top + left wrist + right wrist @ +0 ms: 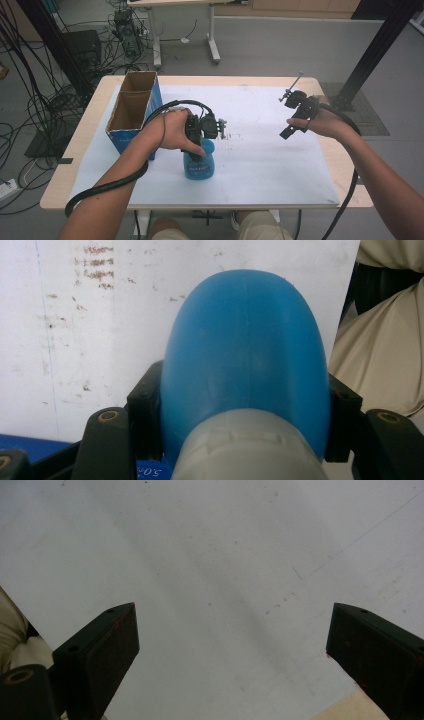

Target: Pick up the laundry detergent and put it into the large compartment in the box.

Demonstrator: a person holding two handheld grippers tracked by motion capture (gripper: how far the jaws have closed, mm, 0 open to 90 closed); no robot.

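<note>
The blue plastic bottle (200, 162) stood upright on the white mat, just beside the near right corner of the open cardboard box (134, 107). It had a rounded shoulder and a paler grey-white neck, as the left gripper view showed (245, 360), with dark print across its front. The left gripper (199, 135) was clamped around its top, one black jaw pressed against each side of the blue shoulder, the base resting on the mat.

A light wooden desk (327, 150) carries a white sheet (280, 165) that covers most of its top. On the sheet stand an open cardboard box (131, 112) with blue sides, at the left, and a blue bottle (200, 165) just beside it.
</note>
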